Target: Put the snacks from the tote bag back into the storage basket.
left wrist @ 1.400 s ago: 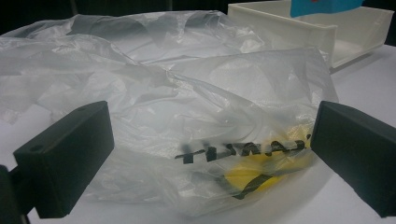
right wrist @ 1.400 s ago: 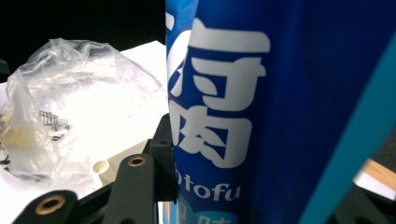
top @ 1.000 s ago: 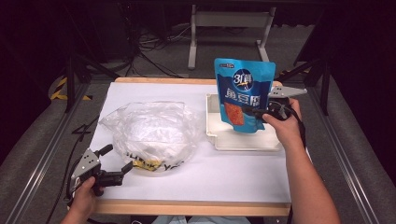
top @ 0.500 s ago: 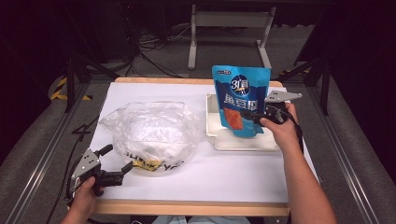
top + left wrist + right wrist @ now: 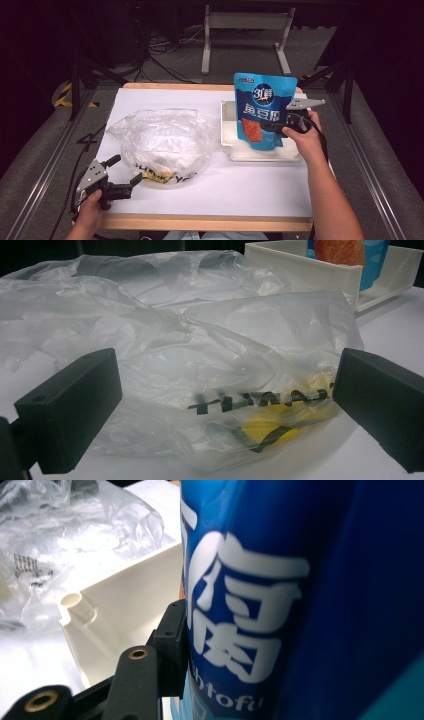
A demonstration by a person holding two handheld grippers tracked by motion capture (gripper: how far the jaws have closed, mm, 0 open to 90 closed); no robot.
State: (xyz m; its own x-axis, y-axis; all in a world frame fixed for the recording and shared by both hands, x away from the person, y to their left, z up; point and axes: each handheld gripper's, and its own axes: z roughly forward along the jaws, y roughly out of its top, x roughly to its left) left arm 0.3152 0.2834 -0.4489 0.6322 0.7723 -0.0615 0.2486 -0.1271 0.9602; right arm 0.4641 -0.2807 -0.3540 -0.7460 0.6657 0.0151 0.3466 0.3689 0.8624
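Blue snack pouch (image 5: 263,111): stood upright over white tray (image 5: 227,130), lower edge inside tray, clamped at right side by right claw (image 5: 278,126). Judged light, glossy, likely slippery; flexible walls, stiffer sealed edges the better hold. Tray rim just below pouch, a likely snag point. Clear plastic bag (image 5: 160,142): slumped on worktop (image 5: 250,185) left of tray, thin, soft, crumpled. Left claw (image 5: 125,172): spread wide, empty, just beside bag's near edge. Open worktop seen in front of tray and bag.
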